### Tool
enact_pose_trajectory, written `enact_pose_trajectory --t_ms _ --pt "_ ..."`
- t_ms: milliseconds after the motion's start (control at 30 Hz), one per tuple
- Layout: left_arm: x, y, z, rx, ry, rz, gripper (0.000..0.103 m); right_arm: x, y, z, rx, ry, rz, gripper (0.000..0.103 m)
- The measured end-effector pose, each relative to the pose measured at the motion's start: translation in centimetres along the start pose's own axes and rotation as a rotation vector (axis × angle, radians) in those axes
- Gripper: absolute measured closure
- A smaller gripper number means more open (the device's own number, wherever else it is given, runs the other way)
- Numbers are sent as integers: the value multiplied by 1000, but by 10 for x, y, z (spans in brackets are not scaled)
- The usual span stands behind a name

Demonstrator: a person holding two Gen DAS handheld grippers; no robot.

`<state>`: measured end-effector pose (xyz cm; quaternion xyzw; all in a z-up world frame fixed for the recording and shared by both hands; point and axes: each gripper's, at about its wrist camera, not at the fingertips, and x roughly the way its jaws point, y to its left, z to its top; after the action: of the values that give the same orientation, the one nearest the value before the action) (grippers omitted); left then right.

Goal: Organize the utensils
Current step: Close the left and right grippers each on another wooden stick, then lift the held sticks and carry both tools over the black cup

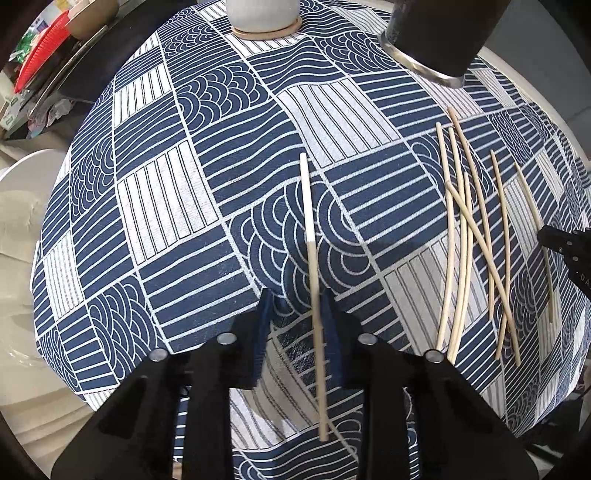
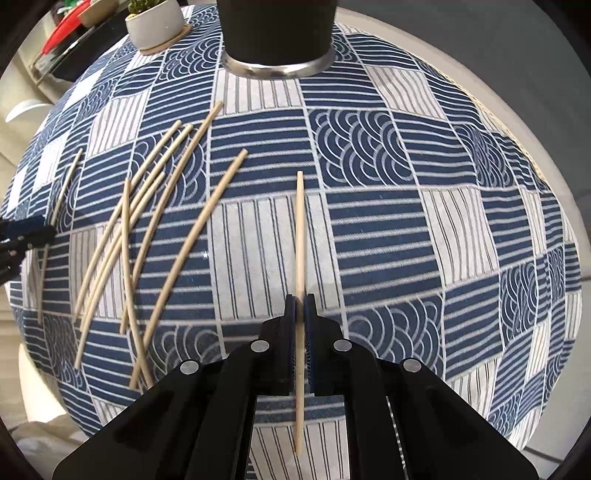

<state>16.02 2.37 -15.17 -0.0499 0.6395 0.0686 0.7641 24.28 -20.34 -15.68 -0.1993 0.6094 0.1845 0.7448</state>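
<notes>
One pale wooden chopstick (image 1: pixel 309 221) lies between the fingers of my left gripper (image 1: pixel 297 332), close against the right pad. The left pad stands clear of it, so the jaws are open. My right gripper (image 2: pixel 303 306) is shut on another chopstick (image 2: pixel 301 229), which sticks out past both ends of the pads. Several loose chopsticks (image 1: pixel 466 216) lie crossed in a pile (image 2: pixel 125 221) on the blue and white tablecloth (image 1: pixel 184 184). A black holder cup (image 2: pixel 277 33) with a metal rim stands at the far side (image 1: pixel 443 33).
A white plant pot (image 1: pixel 262 14) on a wooden saucer stands at the table's far edge (image 2: pixel 155 22). A red basket (image 1: pixel 40 48) and clutter sit on a shelf beyond the table's left side. Each gripper shows at the edge of the other's view.
</notes>
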Motion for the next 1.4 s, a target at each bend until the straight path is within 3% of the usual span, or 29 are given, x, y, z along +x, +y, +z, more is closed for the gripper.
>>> enact_pose_trajectory --t_ms 200,333,567,667,833,1233,1400 --pt "-4 10 -20 38 -6 3 98 -8 -11 -35 65 1 -22 98" --pt "-6 23 -40 72 -4 -2 98 -12 -7 -63 133 -15 -7 98" --pt "-21 40 -66 129 -38 17 98 -40 -2 -110 244 -116 -43 98" --pt "-32 51 -76 148 -64 26 98 -52 13 -120 270 -144 -72 98" --pt "-51 50 -83 181 -99 60 98 -74 -5 -124 318 -168 -105 98" --pt "-118 54 -6 203 -259 171 98 -124 -35 -107 377 -287 -124 98" --pt "-144 45 27 216 -312 170 98 -145 -49 -92 374 -323 -157 98"
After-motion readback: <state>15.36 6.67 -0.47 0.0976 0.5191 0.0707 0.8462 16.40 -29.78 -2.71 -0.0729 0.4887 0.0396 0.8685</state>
